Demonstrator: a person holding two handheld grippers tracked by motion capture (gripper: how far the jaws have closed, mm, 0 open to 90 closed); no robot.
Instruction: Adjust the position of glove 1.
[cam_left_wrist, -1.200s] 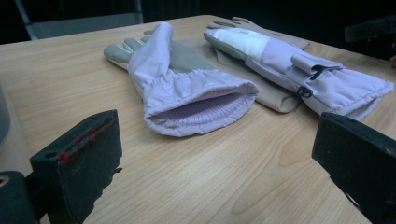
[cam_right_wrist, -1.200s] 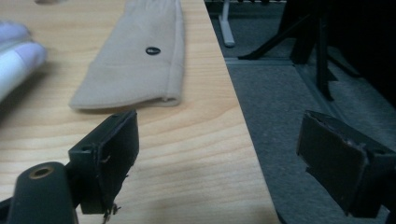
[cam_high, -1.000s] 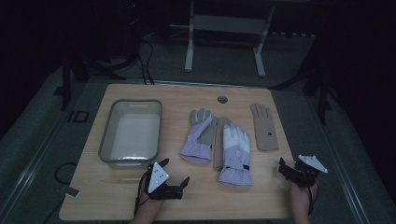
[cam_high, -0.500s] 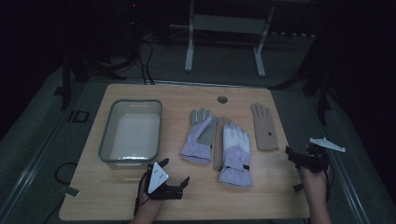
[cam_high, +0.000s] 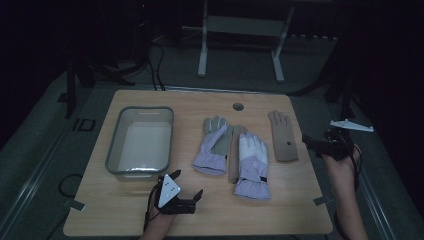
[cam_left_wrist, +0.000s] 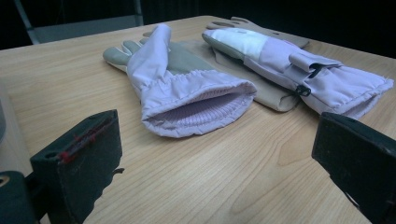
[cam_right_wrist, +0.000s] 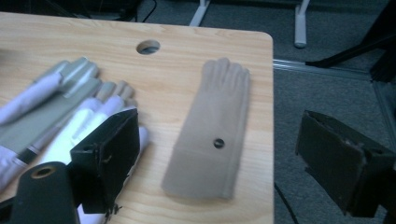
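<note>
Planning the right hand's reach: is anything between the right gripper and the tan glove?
Nothing visible. The right gripper, jaws open, hangs just off the table's right edge; bare wood lies between it and the tan glove.

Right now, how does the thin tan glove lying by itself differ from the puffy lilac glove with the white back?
The tan glove is flat, thin and one plain colour with a small dark dot; the lilac glove is padded, lilac and white, with a dark buckle at its cuff. The tan glove lies alone near the table's right edge; the lilac glove overlaps another tan piece beside its mate. The lilac glove looks bulkier and wider. Both lie with fingers pointing away from the person.
</note>
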